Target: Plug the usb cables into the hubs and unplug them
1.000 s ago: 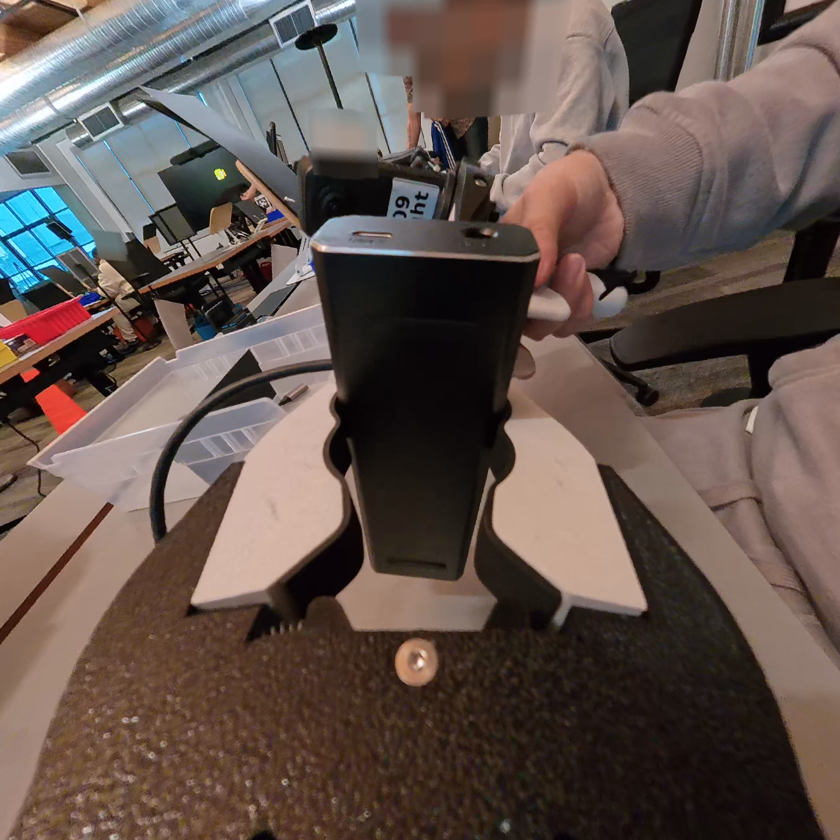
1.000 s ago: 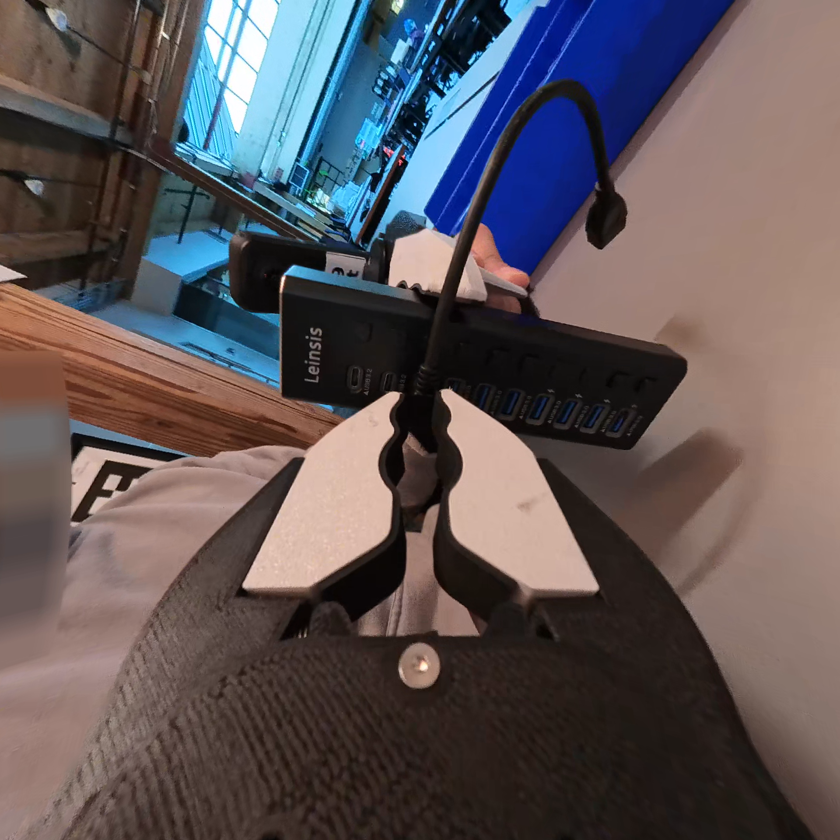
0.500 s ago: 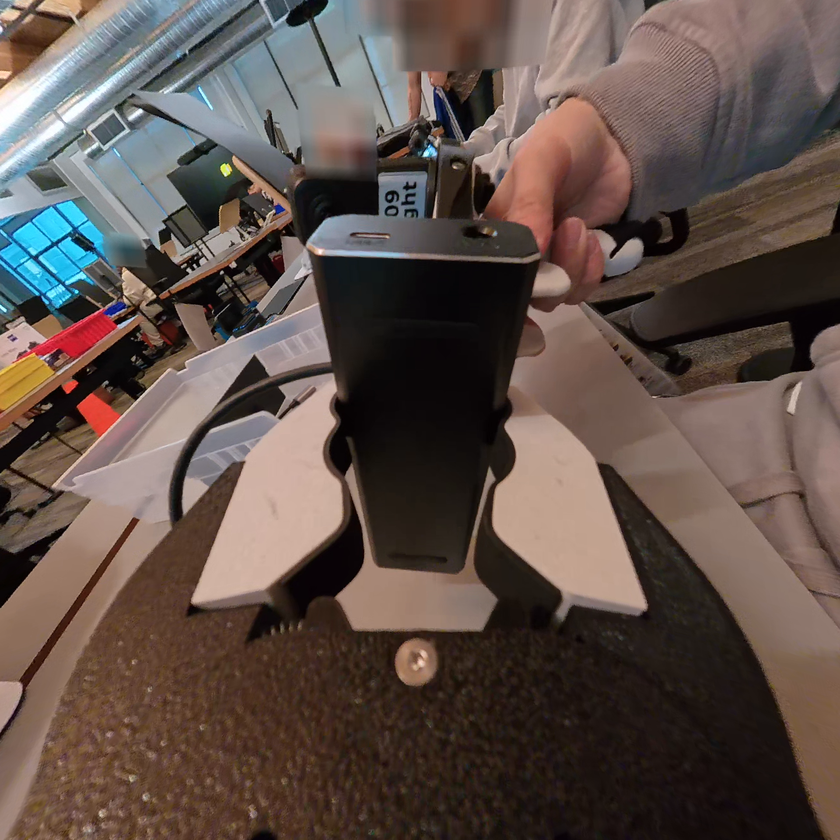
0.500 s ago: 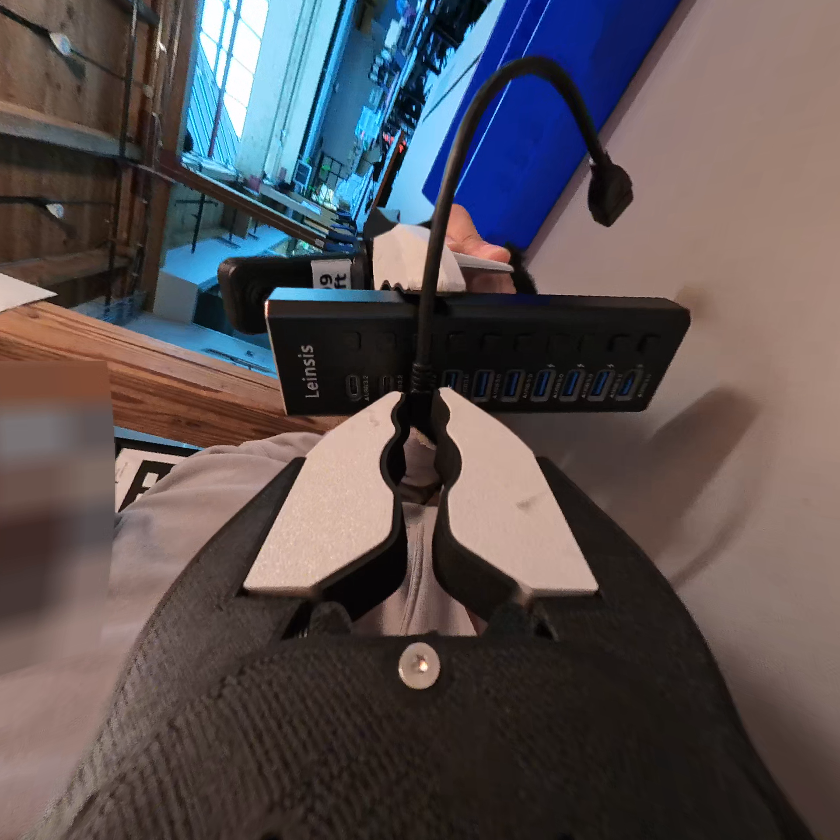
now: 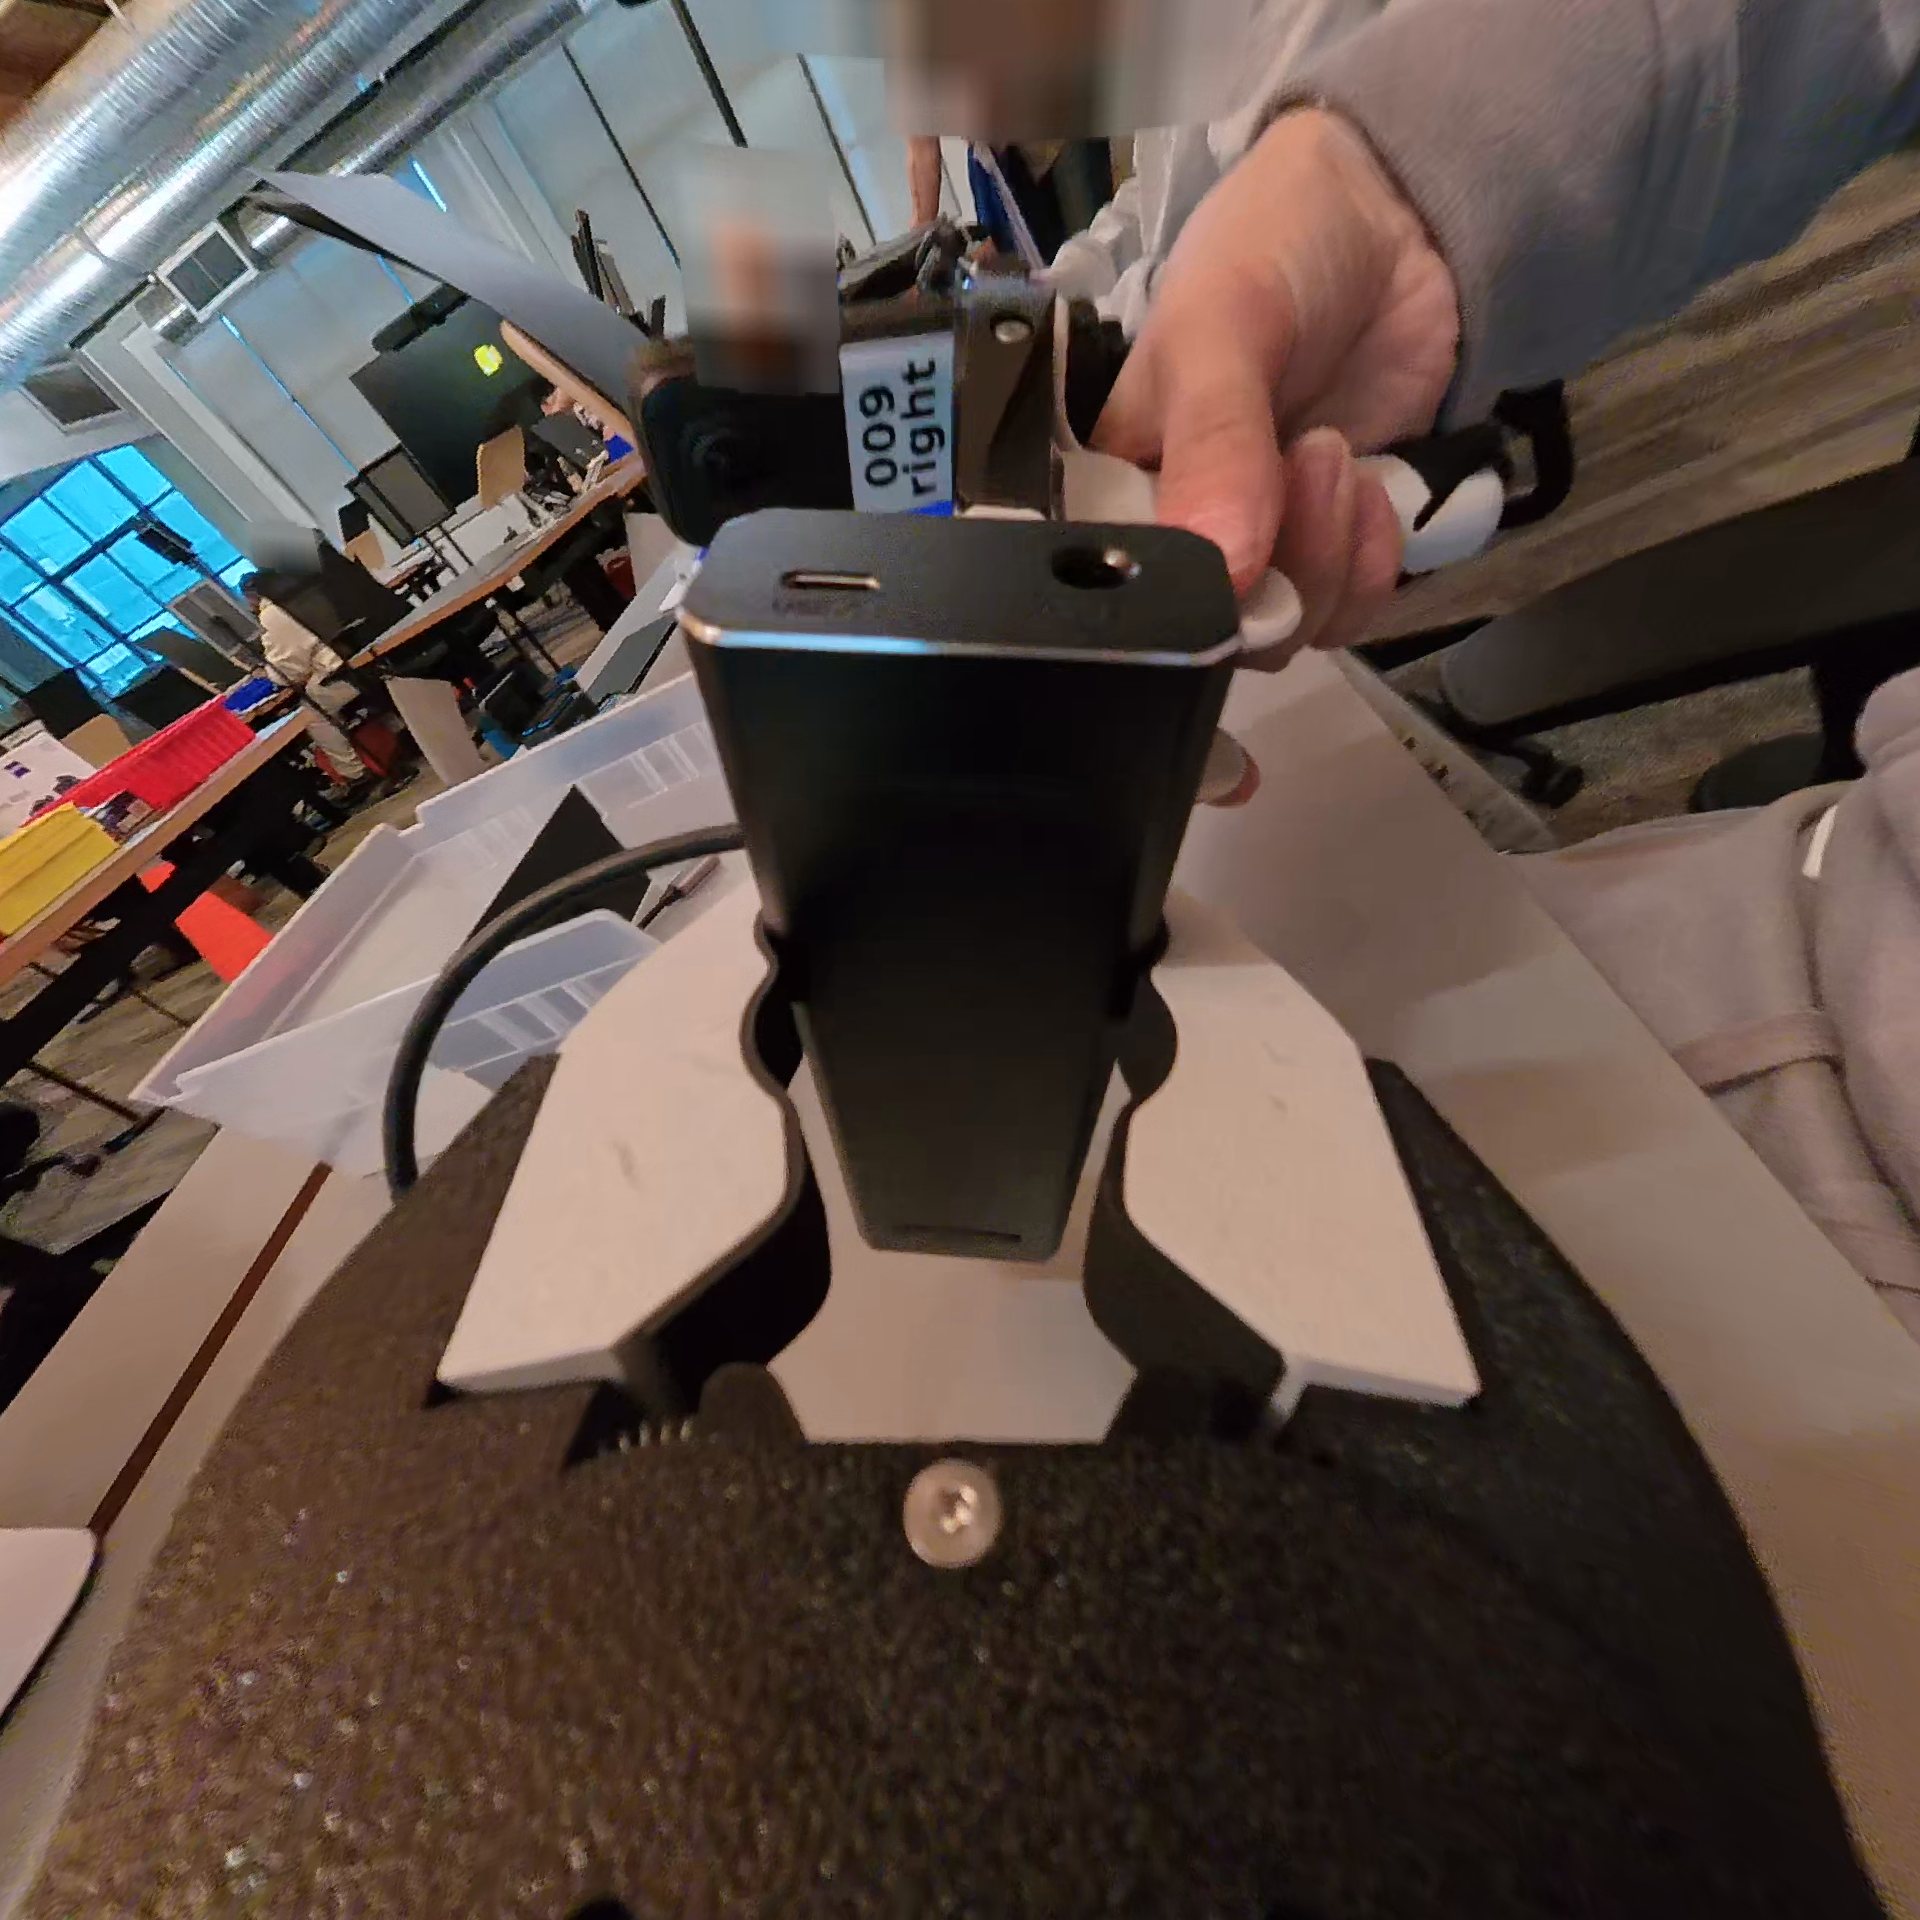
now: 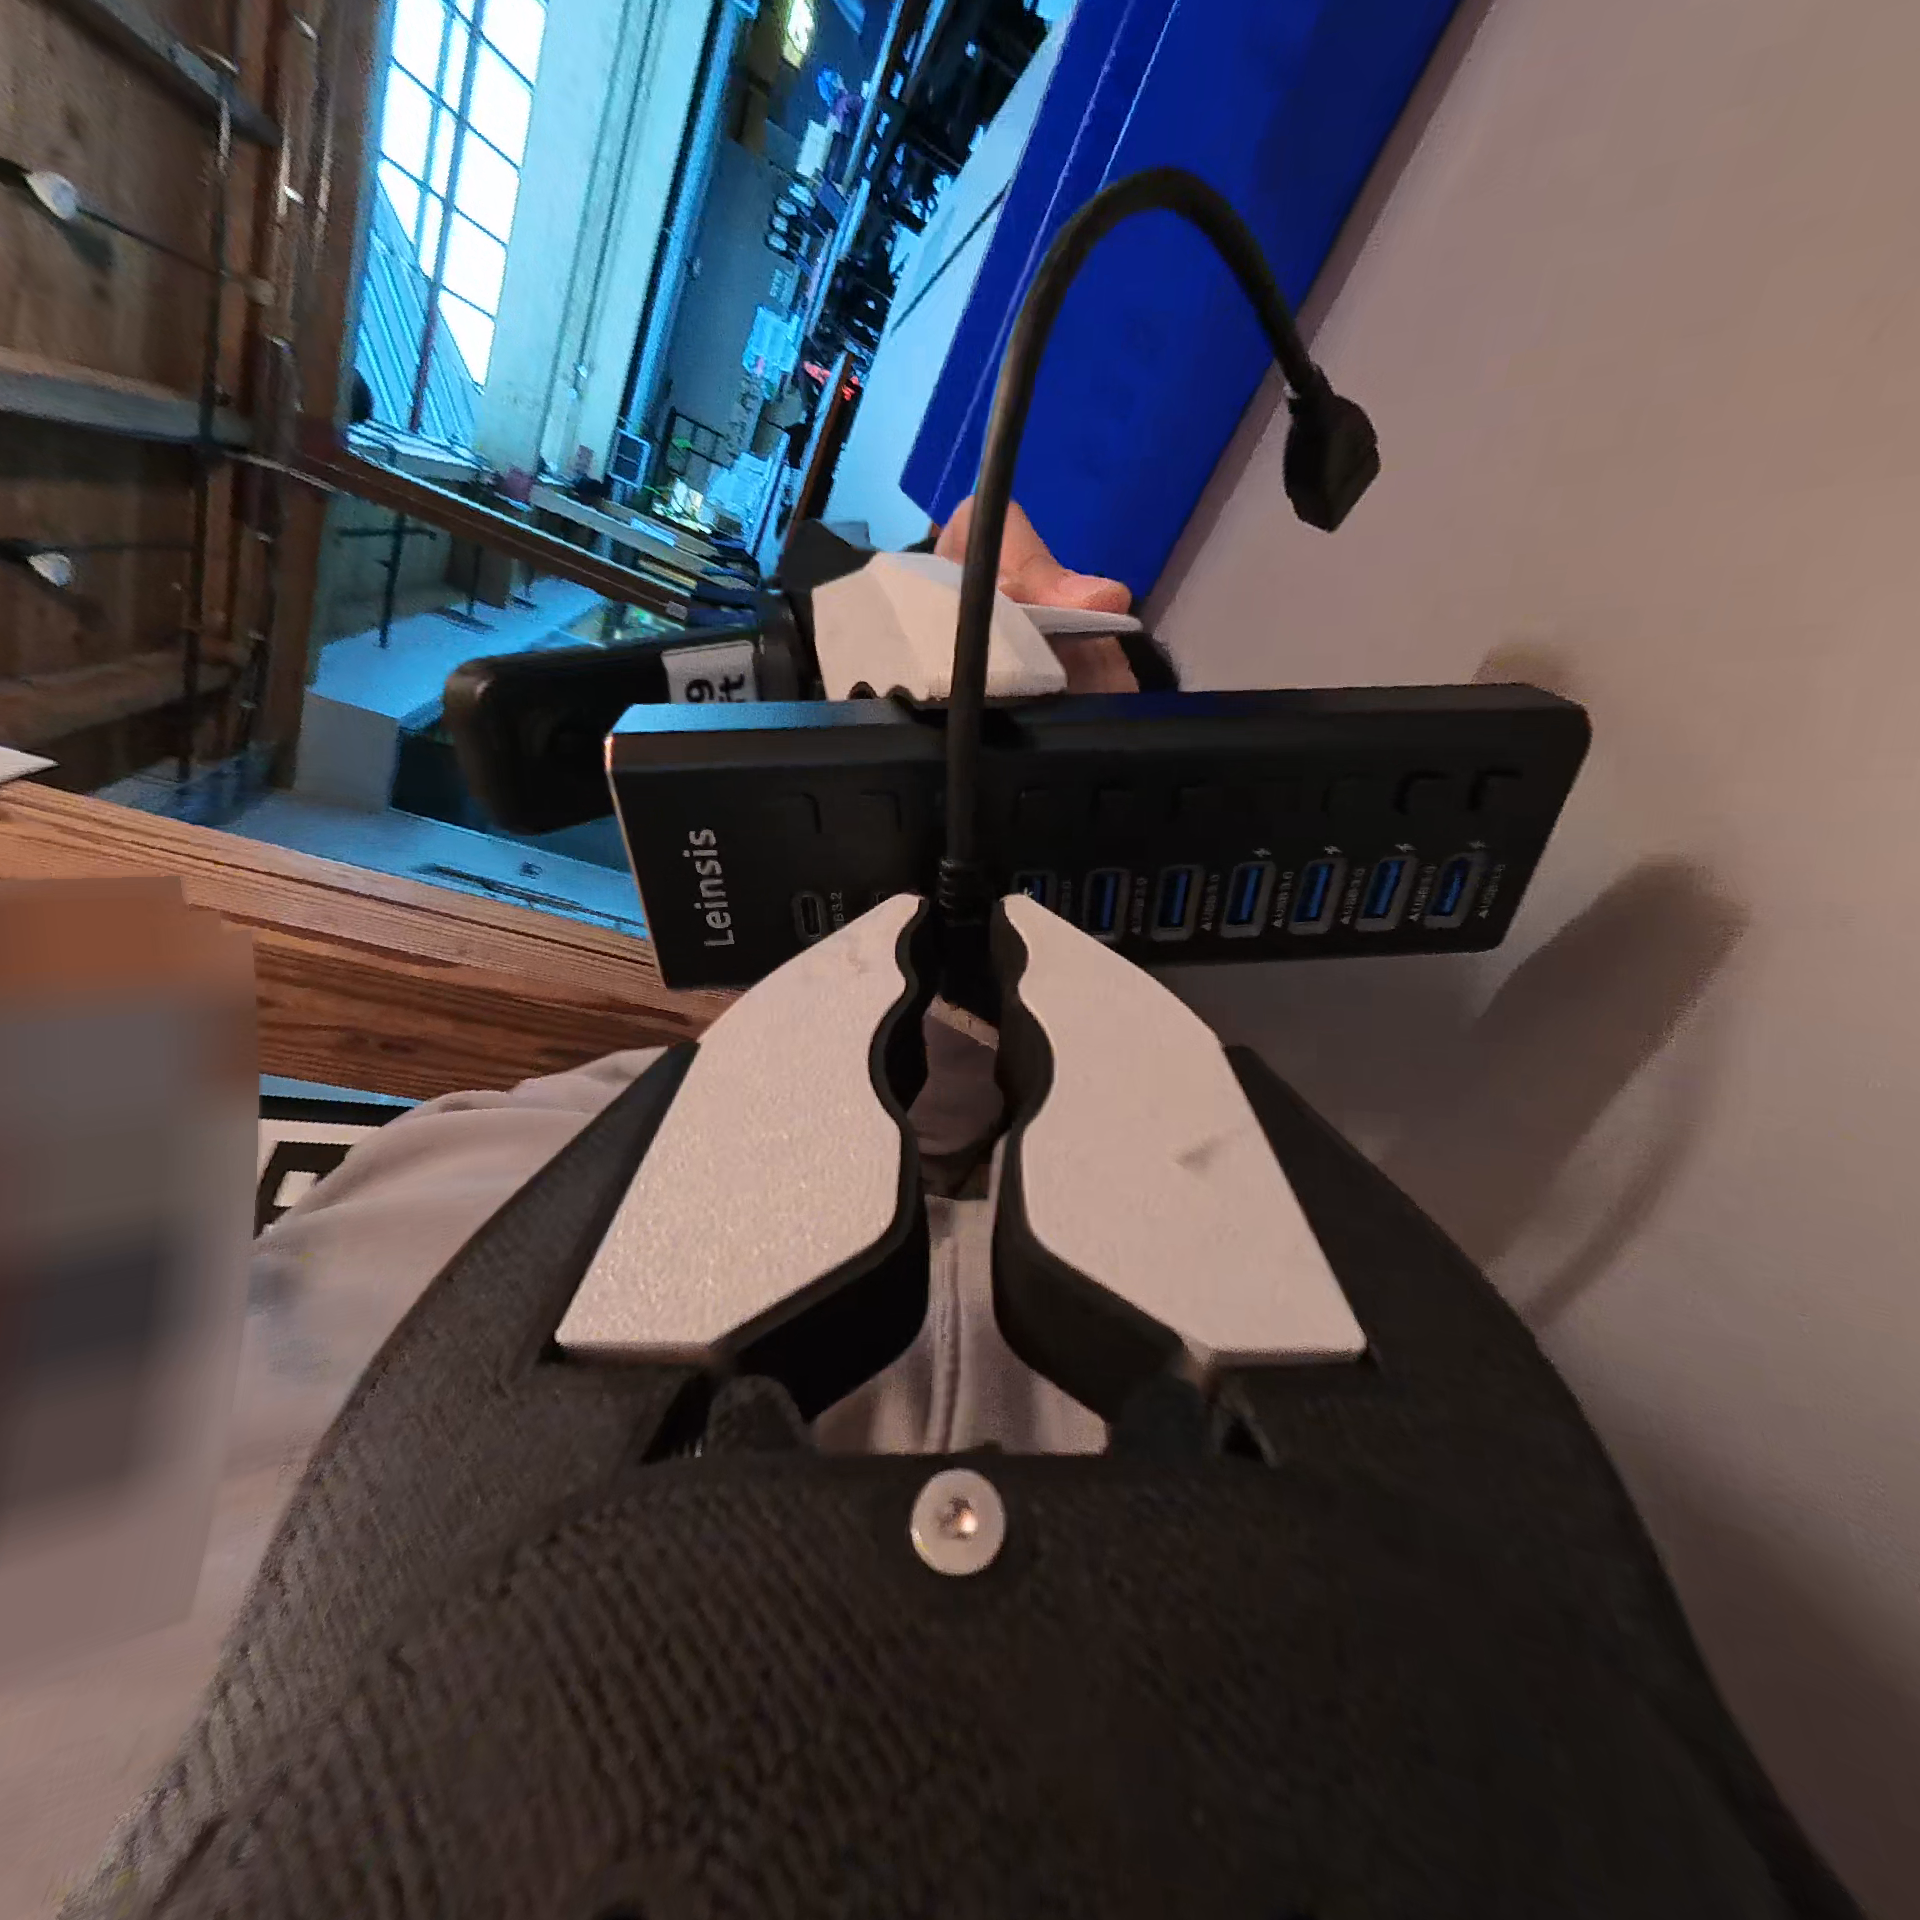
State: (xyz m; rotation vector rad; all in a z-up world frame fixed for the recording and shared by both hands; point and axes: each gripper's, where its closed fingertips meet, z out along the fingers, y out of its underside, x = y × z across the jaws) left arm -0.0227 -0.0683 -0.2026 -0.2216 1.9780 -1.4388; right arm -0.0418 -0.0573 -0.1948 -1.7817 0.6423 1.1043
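Note:
My left gripper is shut on a black USB hub and holds it upright above the white table. In the right wrist view the hub lies level with its row of blue ports facing me, and a white finger of the left gripper shows behind it. My right gripper is shut on the plug of a black USB cable, just in front of the port row. I cannot tell whether the plug touches the hub. The cable arcs up to a free plug. The right gripper shows behind the hub.
A hand in a grey sleeve holds the right gripper. A clear plastic tray sits on the table at the left, with the black cable looping over it. A blue panel stands behind. An office chair is at the right.
In the right wrist view the hub has turned from tilted to level and come closer to the plug. In the left wrist view the right gripper and hand have drawn nearer.

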